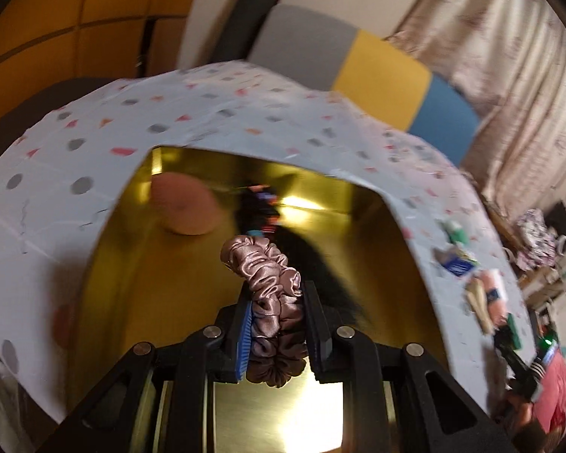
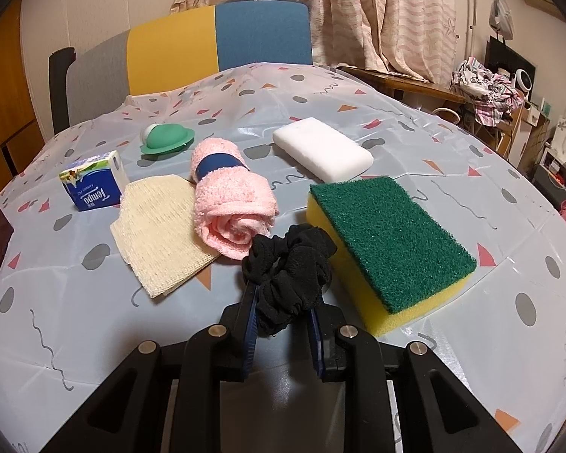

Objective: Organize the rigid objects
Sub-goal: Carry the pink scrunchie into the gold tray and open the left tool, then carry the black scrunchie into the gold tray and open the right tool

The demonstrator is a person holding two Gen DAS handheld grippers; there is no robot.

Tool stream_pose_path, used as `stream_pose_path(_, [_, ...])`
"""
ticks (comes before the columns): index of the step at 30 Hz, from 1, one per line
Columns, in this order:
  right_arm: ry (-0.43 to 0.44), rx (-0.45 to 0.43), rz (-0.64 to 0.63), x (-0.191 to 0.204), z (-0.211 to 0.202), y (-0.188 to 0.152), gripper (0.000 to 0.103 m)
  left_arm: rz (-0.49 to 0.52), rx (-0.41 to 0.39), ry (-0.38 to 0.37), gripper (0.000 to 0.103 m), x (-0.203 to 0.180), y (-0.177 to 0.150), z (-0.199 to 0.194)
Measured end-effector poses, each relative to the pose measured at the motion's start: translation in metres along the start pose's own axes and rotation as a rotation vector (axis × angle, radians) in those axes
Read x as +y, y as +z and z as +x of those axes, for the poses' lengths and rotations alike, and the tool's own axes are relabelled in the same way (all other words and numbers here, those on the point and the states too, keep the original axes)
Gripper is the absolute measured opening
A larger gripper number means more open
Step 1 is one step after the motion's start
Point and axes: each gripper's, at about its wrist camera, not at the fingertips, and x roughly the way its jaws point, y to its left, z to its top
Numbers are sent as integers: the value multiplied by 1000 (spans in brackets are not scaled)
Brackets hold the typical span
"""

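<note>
left wrist view: left gripper (image 1: 276, 324) pinching a pink satin scrunchie (image 1: 271, 294), its ruffled band running lengthwise out past the tips; directly below and ahead lies the gold tray (image 1: 358, 234), open side up, a round peach item (image 1: 183, 204) and a blurred dark object (image 1: 264, 204) already in it; drop looks like the next step.

right wrist view: right gripper (image 2: 281, 313) clamped on a black scrunchie (image 2: 288, 264), above the tablecloth (image 2: 75, 321); green-topped sponge (image 2: 388, 245) just to its right, pink towel roll (image 2: 230, 204) ahead-left; tray not in view here; left hand judged nearer the tray.

scrunchie (image 1: 271, 302): glossy satin | tin (image 1: 358, 234): shiny gold, likely metal | sponge (image 2: 390, 241): rough green top | tablecloth (image 2: 94, 321): glossy plastic
</note>
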Motion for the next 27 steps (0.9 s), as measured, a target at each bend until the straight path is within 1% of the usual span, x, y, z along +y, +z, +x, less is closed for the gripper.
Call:
stream_pose_path(3, [-14, 1, -13, 3, 0, 0, 23, -12, 31, 51, 23, 13, 7, 13])
stream_pose_path(4, [-17, 1, -16, 3, 0, 0, 23, -13, 35, 70, 25, 16, 8, 16])
stream_pose_path(6, [-23, 2, -21, 4, 0, 0, 23, -17, 39, 108, 36, 21, 11, 22])
stream_pose_path(7, [-25, 2, -23, 5, 0, 0, 23, -19, 42, 125, 39, 23, 12, 24])
stream_pose_path(8, [-28, 3, -26, 5, 0, 0, 23, -25, 45, 136, 45, 26, 13, 25])
stream_pose_path(9, [-32, 3, -29, 6, 0, 0, 23, -36, 47, 134, 48, 28, 13, 26])
stream_pose_path(11, [-36, 3, -33, 6, 0, 0, 23, -52, 37, 114, 48, 30, 11, 23])
stream_pose_path(15, [-42, 3, -38, 8, 0, 0, 23, -57, -28, 127, 52, 27, 4, 6])
stream_pose_path(18, [-51, 2, -45, 10, 0, 0, 23, -76, -63, 91, 53, 23, -5, -5])
stream_pose_path(23, [-69, -1, -70, 15, -3, 1, 23, -15, -76, 20, 53, 0, -22, -14])
stream_pose_path(27, [-26, -13, -147, 29, -15, 0, 23, 10, -68, -42, 53, -15, -30, -22])
